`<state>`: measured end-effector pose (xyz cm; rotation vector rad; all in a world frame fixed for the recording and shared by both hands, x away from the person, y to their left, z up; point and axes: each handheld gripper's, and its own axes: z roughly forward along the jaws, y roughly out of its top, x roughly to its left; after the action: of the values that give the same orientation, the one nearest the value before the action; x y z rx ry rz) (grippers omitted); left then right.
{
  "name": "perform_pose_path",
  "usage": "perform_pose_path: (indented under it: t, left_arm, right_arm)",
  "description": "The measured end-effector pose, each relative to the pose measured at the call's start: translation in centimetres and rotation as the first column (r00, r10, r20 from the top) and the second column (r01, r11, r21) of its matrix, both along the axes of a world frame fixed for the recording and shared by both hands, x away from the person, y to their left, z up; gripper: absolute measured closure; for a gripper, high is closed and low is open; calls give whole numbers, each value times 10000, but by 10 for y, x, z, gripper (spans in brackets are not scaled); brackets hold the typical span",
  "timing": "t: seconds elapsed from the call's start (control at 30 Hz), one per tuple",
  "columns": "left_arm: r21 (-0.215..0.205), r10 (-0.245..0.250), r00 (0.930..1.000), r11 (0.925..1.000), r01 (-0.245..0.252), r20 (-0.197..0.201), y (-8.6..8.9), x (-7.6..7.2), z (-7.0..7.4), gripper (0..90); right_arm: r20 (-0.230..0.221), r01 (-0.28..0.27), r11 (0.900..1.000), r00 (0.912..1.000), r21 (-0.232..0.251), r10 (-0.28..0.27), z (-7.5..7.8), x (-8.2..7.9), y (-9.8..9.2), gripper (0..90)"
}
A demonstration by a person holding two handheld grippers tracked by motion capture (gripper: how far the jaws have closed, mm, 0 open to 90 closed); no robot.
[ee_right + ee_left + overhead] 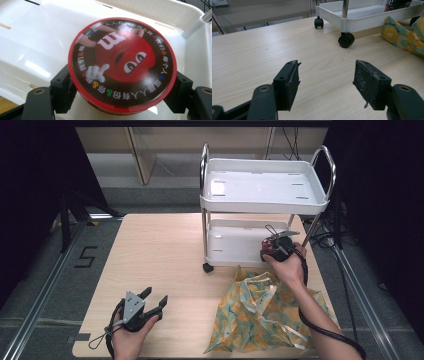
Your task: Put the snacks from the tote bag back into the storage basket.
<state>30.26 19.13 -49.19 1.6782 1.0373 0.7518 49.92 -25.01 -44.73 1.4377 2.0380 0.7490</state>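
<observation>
Round red tin pinched between right gripper jaws, over lower shelf of white cart.

Tin lid up, printed with a red cartoon face and a ring of small characters; jaws pressed against its two opposite sides, white shelf floor beneath. Left gripper spread wide and holding nothing, low over bare wooden table near the front left. Yellow and teal patterned cloth crumpled on the table just in front of the cart, beneath the right forearm.
</observation>
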Motion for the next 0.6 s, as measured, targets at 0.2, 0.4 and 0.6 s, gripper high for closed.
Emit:
perform_pose_path:
  t: [0.2, 0.4, 0.6]
  left_arm:
    - [-16, 31, 10000, 10000, -31, 11, 0, 0, 0, 363]
    - [-45, -17, 10000, 10000, 17, 48, 0, 1, 0, 363]
    - [9, 24, 10000, 10000, -24, 6, 0, 0, 0, 363]
  right_arm:
    - [-16, 199, 9998, 9998, 37, -199, -1, 1, 1, 261]
    - [-116, 317, 9995, 9994, 22, -317, -1, 1, 2, 260]
    - [-51, 82, 9999, 10000, 131, -82, -1, 0, 1, 258]
